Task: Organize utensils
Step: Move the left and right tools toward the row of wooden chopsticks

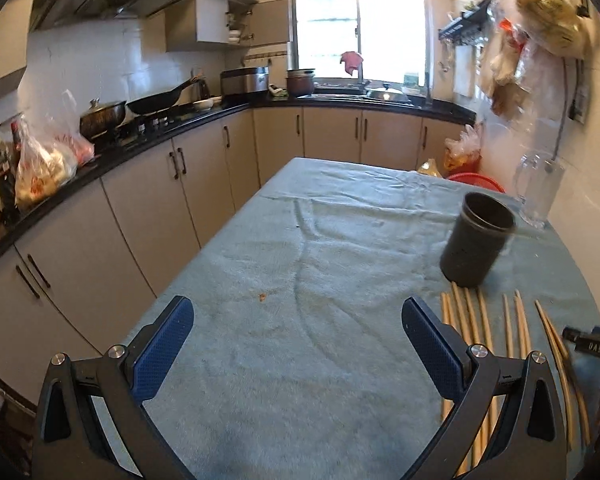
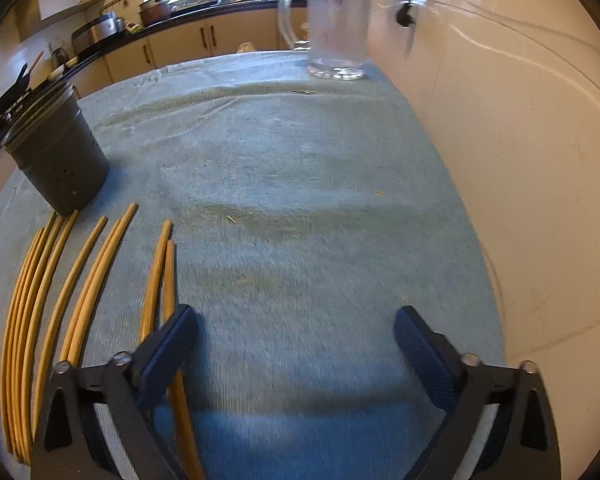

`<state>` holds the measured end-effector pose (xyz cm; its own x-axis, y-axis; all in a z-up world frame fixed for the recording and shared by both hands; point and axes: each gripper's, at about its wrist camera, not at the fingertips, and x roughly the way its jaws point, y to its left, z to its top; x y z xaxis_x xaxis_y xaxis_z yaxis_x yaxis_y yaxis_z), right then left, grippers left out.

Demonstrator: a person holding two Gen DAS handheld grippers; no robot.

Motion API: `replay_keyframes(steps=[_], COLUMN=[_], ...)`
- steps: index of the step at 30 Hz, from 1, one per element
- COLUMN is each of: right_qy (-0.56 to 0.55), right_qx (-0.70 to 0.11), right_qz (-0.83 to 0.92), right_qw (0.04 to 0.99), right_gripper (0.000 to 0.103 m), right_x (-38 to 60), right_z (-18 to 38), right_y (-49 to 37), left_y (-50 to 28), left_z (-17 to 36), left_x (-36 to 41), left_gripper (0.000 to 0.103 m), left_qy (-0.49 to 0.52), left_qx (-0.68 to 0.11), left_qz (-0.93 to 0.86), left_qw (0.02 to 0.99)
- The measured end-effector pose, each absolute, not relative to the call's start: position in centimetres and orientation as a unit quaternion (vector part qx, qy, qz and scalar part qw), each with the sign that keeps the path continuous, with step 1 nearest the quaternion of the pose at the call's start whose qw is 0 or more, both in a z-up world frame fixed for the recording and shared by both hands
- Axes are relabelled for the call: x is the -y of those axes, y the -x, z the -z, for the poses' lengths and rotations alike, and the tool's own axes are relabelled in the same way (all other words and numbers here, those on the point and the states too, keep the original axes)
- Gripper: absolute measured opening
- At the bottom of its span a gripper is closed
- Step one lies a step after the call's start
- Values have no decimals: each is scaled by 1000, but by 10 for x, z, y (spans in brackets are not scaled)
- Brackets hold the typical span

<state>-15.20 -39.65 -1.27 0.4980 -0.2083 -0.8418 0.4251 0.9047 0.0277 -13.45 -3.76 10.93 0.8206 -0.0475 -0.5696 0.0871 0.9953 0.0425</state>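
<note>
Right gripper [image 2: 296,334] is wide open, holding nothing; slide it left over the chopsticks [image 2: 158,276] at lower left, then squeeze w/ care.

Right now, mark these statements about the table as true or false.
1. The dark holder stands upright with no chopsticks in it. True.
2. The chopsticks lie on bare wood. False: they lie on the blue-green cloth.
3. The right claw grips a chopstick. False: it is open, nothing between its pads.
4. A clear glass mug stands at the far end by the wall. True.
5. The left claw is open and empty. True.
</note>
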Motion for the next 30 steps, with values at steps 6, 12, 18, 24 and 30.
replay_keyframes(steps=[6,12,18,24,30], right_qy=[-140,-146,-125,-123,-131], right_qx=[-392,-321,-278,-258,-253], right_qz=[213,212,215,210,197], right_qw=[884,911,928,935,938], right_gripper=[94,95,95,95,95], right_x=[388,358,329,316,308], right_z=[-28,-65,-85,-99,-103], right_y=[203,246,275,293,302], left_y=[161,179,193,204,207], left_z=[-117,-124,-129,-130,-129], left_x=[50,54,49,45,42], left_gripper=[103,103,103,103,103], left_qy=[-57,-61,-60,-56,-50], left_qx=[-276,-269,-264,-262,-269], left_qz=[48,60,64,71,76], left_qw=[958,959,961,961,959])
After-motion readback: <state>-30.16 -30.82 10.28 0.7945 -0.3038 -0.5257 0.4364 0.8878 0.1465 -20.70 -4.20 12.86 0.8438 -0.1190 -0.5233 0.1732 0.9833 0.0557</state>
